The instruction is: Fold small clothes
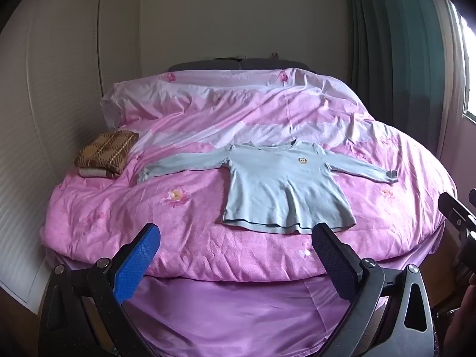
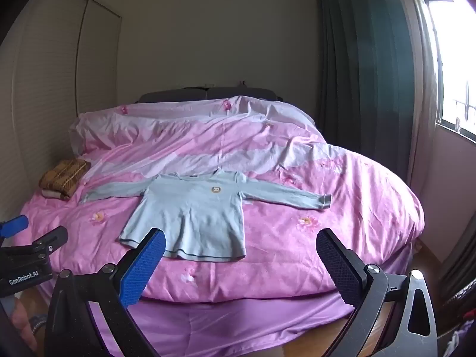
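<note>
A small light blue long-sleeved shirt [image 1: 282, 190] lies flat on the pink duvet, front up, both sleeves spread out sideways; a small round badge sits on its chest. In the right wrist view the same shirt [image 2: 193, 220] lies left of centre. My left gripper [image 1: 236, 239] hovers open in front of the bed's near edge, just short of the shirt's hem, with nothing between its fingers. My right gripper [image 2: 241, 245] is open too, empty, held before the hem's right end. The left gripper [image 2: 26, 247] shows at that view's left edge.
A folded brown plaid garment [image 1: 105, 153] on a white one rests at the bed's left side, near the wardrobe doors [image 1: 59, 89]. Pink duvet [image 1: 184, 232] covers the bed; purple sheet [image 1: 232, 312] hangs below. Dark curtain [image 2: 363, 74] and window [image 2: 455, 59] stand at right.
</note>
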Demonstrator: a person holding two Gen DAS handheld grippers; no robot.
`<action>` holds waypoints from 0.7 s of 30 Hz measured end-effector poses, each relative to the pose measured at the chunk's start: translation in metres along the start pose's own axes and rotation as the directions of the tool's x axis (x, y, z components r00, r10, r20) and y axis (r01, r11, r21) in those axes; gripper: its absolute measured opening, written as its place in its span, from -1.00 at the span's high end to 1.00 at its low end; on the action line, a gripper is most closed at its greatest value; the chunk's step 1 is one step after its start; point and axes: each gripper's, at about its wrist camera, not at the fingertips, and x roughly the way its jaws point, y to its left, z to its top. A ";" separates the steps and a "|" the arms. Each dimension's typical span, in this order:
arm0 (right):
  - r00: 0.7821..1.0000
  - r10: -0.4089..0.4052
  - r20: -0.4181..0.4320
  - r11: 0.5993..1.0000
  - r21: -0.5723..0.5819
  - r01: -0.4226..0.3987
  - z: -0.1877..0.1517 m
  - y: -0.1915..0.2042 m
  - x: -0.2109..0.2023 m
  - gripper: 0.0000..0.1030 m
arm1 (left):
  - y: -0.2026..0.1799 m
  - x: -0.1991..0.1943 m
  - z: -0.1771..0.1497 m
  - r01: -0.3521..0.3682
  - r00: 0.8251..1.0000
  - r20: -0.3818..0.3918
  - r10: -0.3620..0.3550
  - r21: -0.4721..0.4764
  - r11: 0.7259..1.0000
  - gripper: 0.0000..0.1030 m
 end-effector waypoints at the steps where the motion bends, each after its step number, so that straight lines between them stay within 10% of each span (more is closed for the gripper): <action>1: 1.000 0.000 0.000 1.000 0.001 0.000 0.000 0.000 0.000 -0.99 | 0.000 -0.001 0.000 0.000 1.000 0.000 0.000 0.002 1.000 -1.00; 21: 1.000 0.005 -0.014 1.000 0.020 -0.005 0.003 -0.004 0.006 -0.99 | -0.003 0.001 -0.003 0.001 1.000 -0.011 -0.001 0.008 1.000 -1.00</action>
